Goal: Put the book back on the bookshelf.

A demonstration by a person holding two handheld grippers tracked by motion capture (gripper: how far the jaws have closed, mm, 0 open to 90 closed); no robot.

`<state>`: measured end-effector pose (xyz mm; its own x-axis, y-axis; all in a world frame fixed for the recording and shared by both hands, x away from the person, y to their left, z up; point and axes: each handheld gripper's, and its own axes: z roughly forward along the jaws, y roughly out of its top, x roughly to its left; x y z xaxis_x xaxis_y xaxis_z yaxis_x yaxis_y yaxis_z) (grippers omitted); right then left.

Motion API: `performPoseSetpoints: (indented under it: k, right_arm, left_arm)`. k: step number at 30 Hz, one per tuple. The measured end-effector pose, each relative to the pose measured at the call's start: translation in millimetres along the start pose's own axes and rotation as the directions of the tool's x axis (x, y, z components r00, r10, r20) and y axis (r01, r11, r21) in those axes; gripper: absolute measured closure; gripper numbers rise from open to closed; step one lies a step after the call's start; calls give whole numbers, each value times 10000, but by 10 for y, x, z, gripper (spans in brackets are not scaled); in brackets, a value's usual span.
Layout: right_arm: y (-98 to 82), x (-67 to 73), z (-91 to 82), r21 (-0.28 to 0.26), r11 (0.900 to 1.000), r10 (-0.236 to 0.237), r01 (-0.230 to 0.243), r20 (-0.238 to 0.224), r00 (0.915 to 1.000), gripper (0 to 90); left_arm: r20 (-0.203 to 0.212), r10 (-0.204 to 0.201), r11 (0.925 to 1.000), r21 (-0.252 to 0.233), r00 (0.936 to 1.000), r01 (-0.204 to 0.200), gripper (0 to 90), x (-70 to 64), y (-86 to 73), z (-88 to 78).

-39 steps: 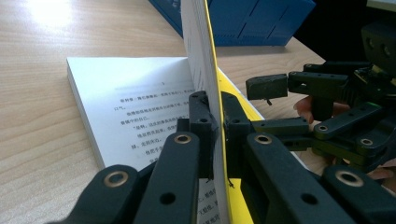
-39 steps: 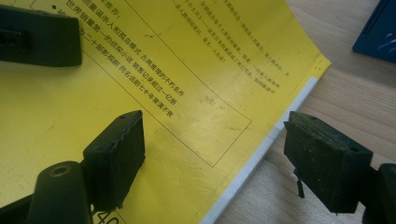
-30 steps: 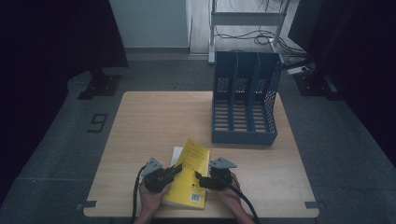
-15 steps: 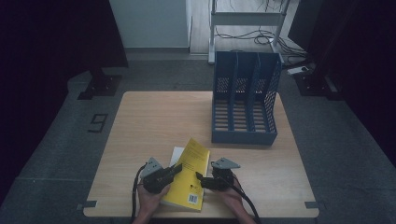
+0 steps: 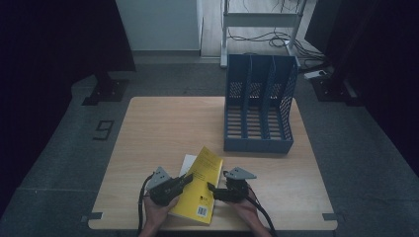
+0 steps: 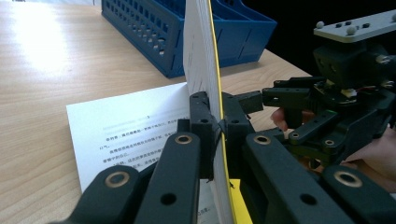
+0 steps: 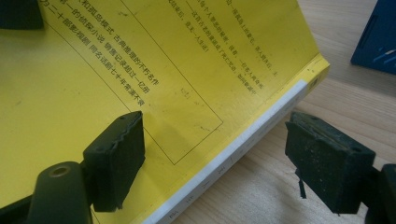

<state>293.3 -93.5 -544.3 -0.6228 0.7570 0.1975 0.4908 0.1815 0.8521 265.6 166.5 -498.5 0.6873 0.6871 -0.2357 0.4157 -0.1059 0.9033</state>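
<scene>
Tongs, left (image 6: 214,126), clamped on yellow book's (image 5: 200,185) raised cover; tongs, right (image 7: 215,163), apart astride its spine, untouching. Lay on table (image 5: 163,128) near blue file rack (image 5: 258,111).

Wooden table (image 5: 163,128): book (image 5: 200,190), file rack (image 5: 259,111)

Two black grippers are seen: the left gripper (image 5: 185,181) and right gripper (image 5: 211,188), each topped by a grey three-cornered plate studded with small screws. Black cables trail behind. Brass-ringed pivots mark the linked arms; the pads (image 7: 122,149) are rough and dark.
</scene>
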Motion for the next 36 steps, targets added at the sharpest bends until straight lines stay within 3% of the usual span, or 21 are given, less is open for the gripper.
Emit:
performPoseSetpoints:
  k: [17, 31, 36]
  right_arm:
    - [42, -8, -63, -348, 9992, 195, -215, -589, 9981, 168]
    - [45, -20, -64, -351, 9987, 336, -362, -736, 9967, 151]
    - [47, -30, -64, -334, 9982, 470, -502, -889, 9949, 140]
  left_arm:
    - [287, 284, 9990, -343, 9992, -274, 870, -67, 85, -131]
    - [360, 298, 9987, -416, 9989, -283, 869, -87, 96, -147]
    - [558, 244, 9986, -473, 9981, -217, 870, -103, 107, -159]
